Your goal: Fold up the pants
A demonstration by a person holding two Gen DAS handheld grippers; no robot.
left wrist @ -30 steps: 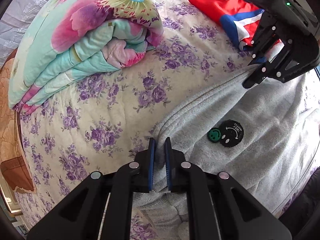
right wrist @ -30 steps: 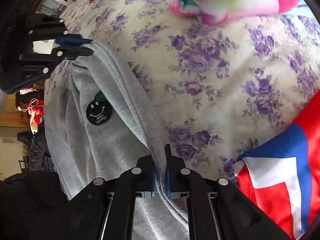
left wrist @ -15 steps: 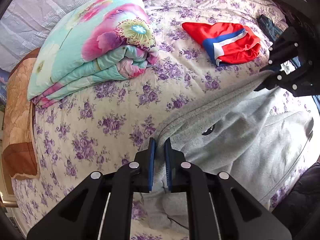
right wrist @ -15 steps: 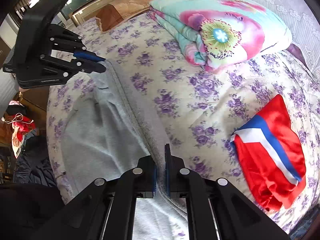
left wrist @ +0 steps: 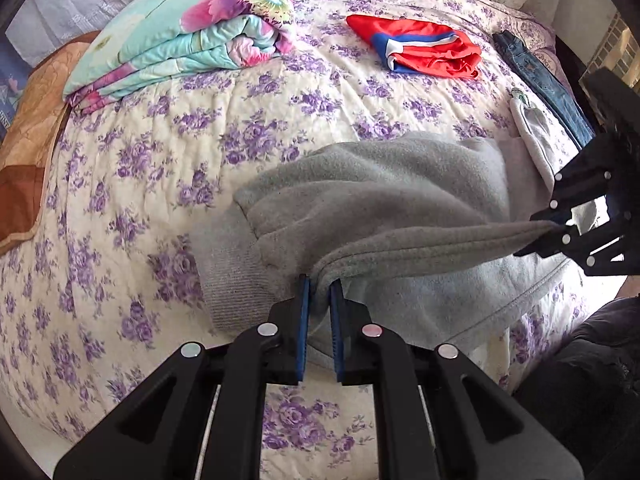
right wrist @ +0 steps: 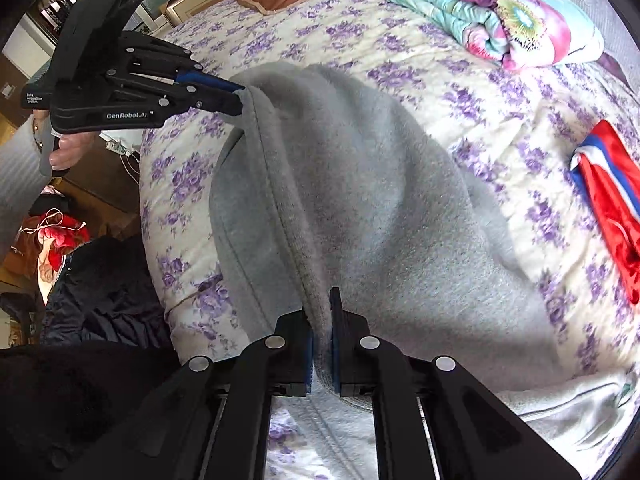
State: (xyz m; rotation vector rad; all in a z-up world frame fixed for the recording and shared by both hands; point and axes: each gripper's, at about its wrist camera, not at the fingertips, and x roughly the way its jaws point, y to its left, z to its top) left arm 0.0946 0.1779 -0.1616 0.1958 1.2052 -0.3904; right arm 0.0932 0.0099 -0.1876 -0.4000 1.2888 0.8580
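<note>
Mid-fold here: my left gripper [left wrist: 320, 300] and right gripper [right wrist: 321, 312] both have jaws clamped on the gray pants [left wrist: 380, 200], next lay that edge flat toward the floral quilt [left wrist: 180, 32].

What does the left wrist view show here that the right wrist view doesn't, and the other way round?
Only the left wrist view: folded jeans at the bed's far edge, a small pale garment beside them, and the ribbed cuff of the grey pants.

Only the right wrist view: the hand holding the left gripper, and a dark heap beside the bed.

Both: the grey pants pinched along one edge by both shut grippers, the right gripper, the flowered quilt, the red, white and blue garment and the purple-flowered bedspread.
</note>
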